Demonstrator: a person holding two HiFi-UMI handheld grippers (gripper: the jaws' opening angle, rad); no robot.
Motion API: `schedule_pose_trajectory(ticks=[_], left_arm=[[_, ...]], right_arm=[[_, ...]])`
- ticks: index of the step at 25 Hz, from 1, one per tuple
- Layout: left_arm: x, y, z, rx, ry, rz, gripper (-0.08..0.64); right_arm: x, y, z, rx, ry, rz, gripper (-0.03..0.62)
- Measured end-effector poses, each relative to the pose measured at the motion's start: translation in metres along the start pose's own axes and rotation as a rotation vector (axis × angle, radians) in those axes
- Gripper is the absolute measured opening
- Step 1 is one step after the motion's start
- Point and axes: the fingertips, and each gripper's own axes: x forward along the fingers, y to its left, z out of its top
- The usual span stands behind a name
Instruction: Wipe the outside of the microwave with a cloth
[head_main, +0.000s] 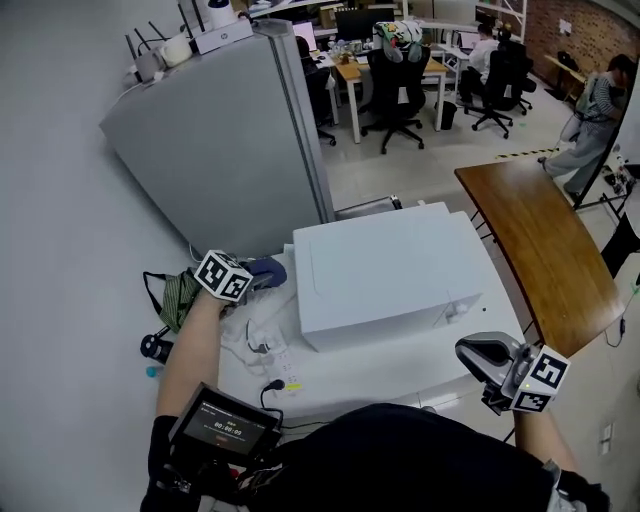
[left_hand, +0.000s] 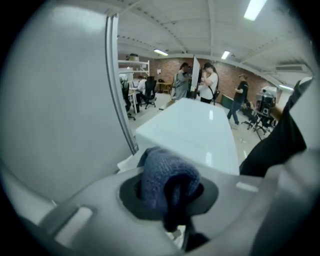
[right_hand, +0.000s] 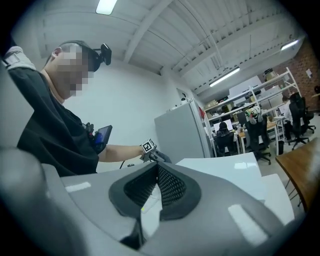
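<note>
Left fingers (left_hand: 125, 192) pinch a bunched blue cloth (left_hand: 167, 181); right fingers (right_hand: 172, 187) are pressed together at the tips with nothing between them.

- Left gripper (head_main: 255, 272) holds the cloth at the microwave (head_main: 390, 270)'s rear-left corner, about level with the top edge. Can't tell if the cloth touches the casing.
- Right gripper (head_main: 468, 347) hangs off the front-right corner, apart from the microwave, idle.

Progress, as a judgement: cloth is in hand and at the box, so the pickup is done. No view shows streaks or damp patches, so there's no telling which faces have been wiped. The top looks equally clean all over. Assume top, both sides and front are all left to do. The front isn't visible in any view.

View differences:
- Head view: the only one showing both grippers against the microwave, plus cables (head_main: 262, 340) on the counter left of it.
- Left gripper view: the only clear read of the grip, cloth wadded between the pads with a fold hanging below. It also shows the top running away ahead.
- Right gripper view: shows its own shut pads. Looks across the top at the left gripper on the far side and the grey cabinet (right_hand: 181, 132) behind.
</note>
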Motion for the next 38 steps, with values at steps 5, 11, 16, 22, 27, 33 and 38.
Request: schedule_pose_trajectory(ticks=[5,11,16,22,27,33,38], left_arm=[[0.035,-0.104,0.176,0.159,-0.206,-0.099,0.052],[0.175,-0.274,0.32,0.28,-0.268,-0.305,0.054],[0.258,-0.302,0.295,0.319,-0.079,-0.319,0.052],[0.217,-0.235,0.23,0.222,-0.049,-0.272,0.054],[0.137,-0.159,0.13,0.168,-0.016,-0.241,0.054],[0.041,-0.077,0.008,0.031,-0.028,-0.21,0.054],[0.003,-0.04,-0.04,0.05,0.066,-0.065,0.054]], right_arm=[[-0.071,-0.038,0.006,0.001,-0.059,-0.037,0.005],[-0.198,-0.109,0.007,0.03,-0.101,-0.154,0.005],[-0.247,-0.128,-0.003,0.06,-0.125,-0.224,0.005],[-0.219,-0.115,-0.005,0.056,-0.108,-0.21,0.005],[-0.126,-0.064,0.004,-0.001,-0.062,-0.124,0.005],[-0.028,0.012,-0.002,-0.024,-0.003,-0.043,0.005],[-0.015,0.028,0.0,-0.022,-0.002,-0.034,0.005]])
